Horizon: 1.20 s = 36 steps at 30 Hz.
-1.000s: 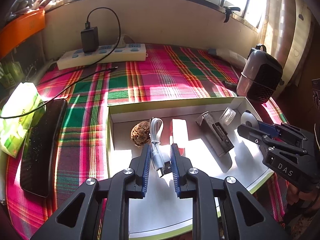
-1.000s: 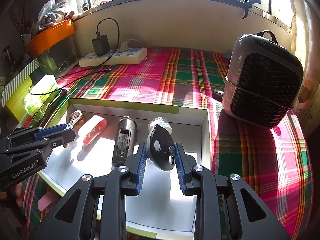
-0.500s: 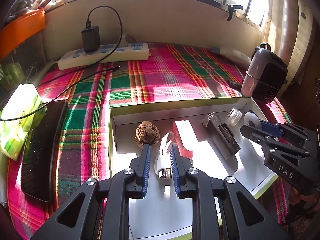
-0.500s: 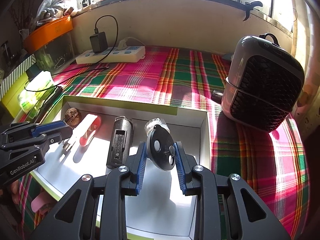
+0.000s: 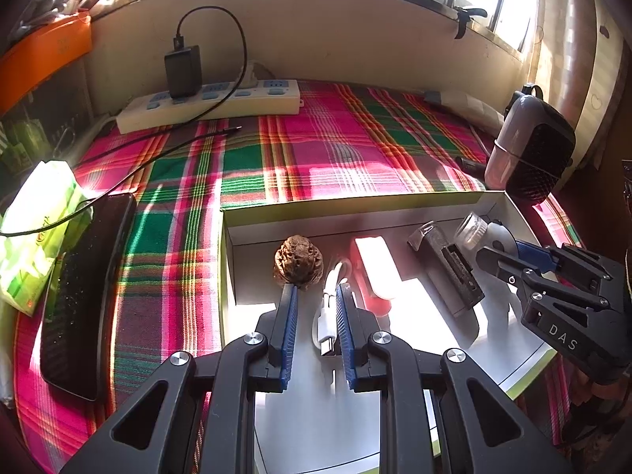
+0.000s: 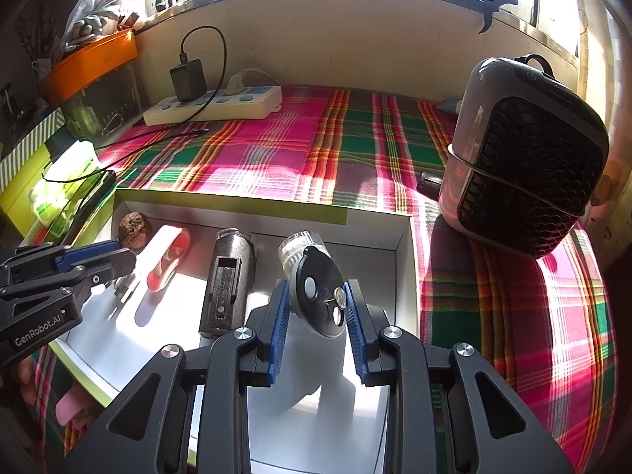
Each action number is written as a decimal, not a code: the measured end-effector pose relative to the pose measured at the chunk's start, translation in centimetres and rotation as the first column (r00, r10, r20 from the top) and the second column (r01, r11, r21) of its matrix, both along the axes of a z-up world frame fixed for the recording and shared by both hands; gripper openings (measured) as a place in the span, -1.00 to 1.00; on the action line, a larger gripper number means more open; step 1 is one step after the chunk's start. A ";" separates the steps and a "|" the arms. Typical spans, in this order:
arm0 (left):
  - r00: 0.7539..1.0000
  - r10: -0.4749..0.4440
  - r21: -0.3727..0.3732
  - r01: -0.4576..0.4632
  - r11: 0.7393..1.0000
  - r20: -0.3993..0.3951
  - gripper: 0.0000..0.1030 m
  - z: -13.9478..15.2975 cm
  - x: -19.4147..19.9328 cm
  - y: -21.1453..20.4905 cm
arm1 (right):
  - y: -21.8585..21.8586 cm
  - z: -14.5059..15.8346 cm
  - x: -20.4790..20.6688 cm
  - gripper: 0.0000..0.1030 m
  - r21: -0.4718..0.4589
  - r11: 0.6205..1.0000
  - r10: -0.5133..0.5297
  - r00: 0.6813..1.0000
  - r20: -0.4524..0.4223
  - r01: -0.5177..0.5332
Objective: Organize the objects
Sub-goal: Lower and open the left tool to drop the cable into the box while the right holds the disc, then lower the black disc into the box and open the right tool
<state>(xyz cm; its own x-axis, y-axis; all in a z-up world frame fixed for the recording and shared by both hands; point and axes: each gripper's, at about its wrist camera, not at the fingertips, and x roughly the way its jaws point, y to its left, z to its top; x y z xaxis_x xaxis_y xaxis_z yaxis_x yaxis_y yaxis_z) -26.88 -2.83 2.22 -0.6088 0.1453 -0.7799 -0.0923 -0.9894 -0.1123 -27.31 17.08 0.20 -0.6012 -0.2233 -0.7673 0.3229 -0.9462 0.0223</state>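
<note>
A shallow white box (image 5: 355, 201) (image 6: 237, 201) lies on the plaid cloth. In a row along its far side are a walnut (image 5: 298, 260) (image 6: 134, 229), a red and white piece (image 5: 371, 272) (image 6: 168, 256), a dark metal block (image 5: 446, 272) (image 6: 229, 280) and a small clear jar (image 5: 470, 229) (image 6: 294, 251). My left gripper (image 5: 316, 288) (image 6: 118, 256) is shut on a white USB cable (image 5: 326, 324) just in front of the walnut. My right gripper (image 6: 316, 288) (image 5: 489, 252) is shut on a black round disc (image 6: 320, 296), held over the box's right end near the jar.
A white power strip (image 5: 209, 102) with a black charger (image 5: 181, 71) lies along the far wall. A dark-fronted heater (image 6: 525, 158) stands right of the box. A black phone (image 5: 83, 288) and a green tissue pack (image 5: 35, 229) lie left of it.
The cable's loop hangs lower and more to the right between the left fingers. Both views have shifted slightly. Both grippers keep their hold.
</note>
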 end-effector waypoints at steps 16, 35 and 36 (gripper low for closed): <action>1.000 0.004 0.000 -0.004 1.000 0.001 -0.65 0.0 0.0 -0.1 | -0.1 -0.2 -0.1 -0.43 -0.006 1.000 0.000 1.000 0.005 0.000; 1.000 0.012 -0.002 -0.012 1.000 -0.004 -0.54 0.4 0.3 -0.4 | -0.2 0.0 0.2 -0.42 -0.021 1.000 -0.007 1.000 0.006 0.007; 1.000 0.013 -0.003 -0.013 1.000 -0.003 -0.54 0.4 0.3 -0.4 | -0.2 0.0 0.2 -0.40 -0.020 1.000 -0.007 1.000 0.006 0.007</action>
